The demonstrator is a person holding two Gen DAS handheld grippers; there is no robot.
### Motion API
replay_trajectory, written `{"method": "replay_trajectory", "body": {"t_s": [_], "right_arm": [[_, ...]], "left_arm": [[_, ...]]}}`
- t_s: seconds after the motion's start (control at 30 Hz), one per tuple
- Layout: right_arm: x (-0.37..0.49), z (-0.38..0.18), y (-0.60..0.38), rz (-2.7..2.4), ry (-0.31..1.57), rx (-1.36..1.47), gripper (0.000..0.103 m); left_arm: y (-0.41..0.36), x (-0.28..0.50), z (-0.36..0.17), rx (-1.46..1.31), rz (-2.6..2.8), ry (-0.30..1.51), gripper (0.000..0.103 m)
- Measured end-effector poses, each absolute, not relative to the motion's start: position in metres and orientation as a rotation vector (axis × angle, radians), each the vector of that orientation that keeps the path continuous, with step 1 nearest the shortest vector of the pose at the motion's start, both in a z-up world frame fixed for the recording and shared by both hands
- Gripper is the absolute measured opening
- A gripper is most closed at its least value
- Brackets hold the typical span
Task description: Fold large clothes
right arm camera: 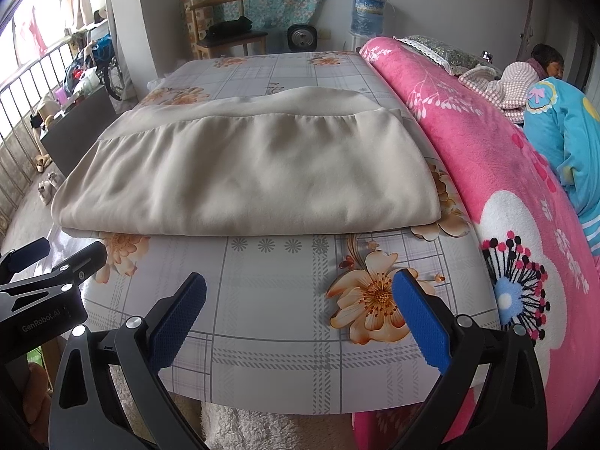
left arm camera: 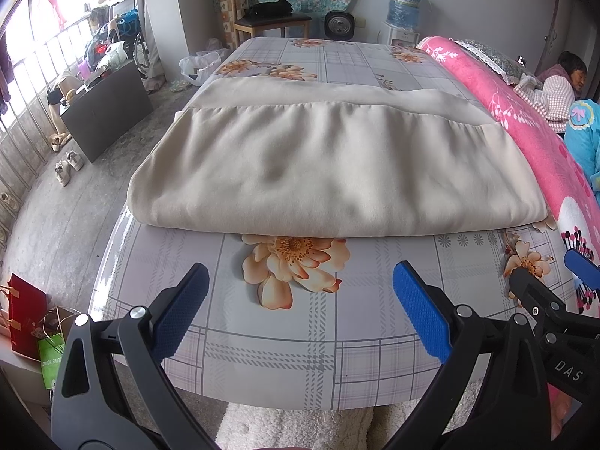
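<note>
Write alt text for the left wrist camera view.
A beige folded garment lies on a floral plaid bed sheet. The open left gripper hovers empty before it, with a pink blanket along the right.

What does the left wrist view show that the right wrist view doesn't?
Only the left wrist view shows the red bag and green bag on the floor, the white plastic bag by the bed, and the right gripper at its right edge. Only the right wrist view shows the large flower on the pink blanket and the left gripper at its left edge. Both show the folded beige cloth lying on the floral sheet, the chair, the water jug, and each gripper open, holding nothing.
</note>
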State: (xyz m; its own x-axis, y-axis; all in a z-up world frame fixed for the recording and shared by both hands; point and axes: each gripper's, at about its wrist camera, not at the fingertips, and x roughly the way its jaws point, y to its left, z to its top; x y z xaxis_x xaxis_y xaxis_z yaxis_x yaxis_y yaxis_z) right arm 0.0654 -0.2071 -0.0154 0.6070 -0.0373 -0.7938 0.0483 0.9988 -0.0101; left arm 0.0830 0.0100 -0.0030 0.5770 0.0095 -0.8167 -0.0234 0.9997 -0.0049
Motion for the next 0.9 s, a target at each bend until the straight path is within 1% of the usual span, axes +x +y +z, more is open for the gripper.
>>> {"method": "replay_trajectory", "body": {"t_s": [0.9], "right_arm": [[0.0666,-0.0147,-0.2056,-0.045,0.917,0.008,0.097]], "left_arm": [[0.0094,0.0836,-0.0015,-0.012,0.021,0.955,0.095]]}}
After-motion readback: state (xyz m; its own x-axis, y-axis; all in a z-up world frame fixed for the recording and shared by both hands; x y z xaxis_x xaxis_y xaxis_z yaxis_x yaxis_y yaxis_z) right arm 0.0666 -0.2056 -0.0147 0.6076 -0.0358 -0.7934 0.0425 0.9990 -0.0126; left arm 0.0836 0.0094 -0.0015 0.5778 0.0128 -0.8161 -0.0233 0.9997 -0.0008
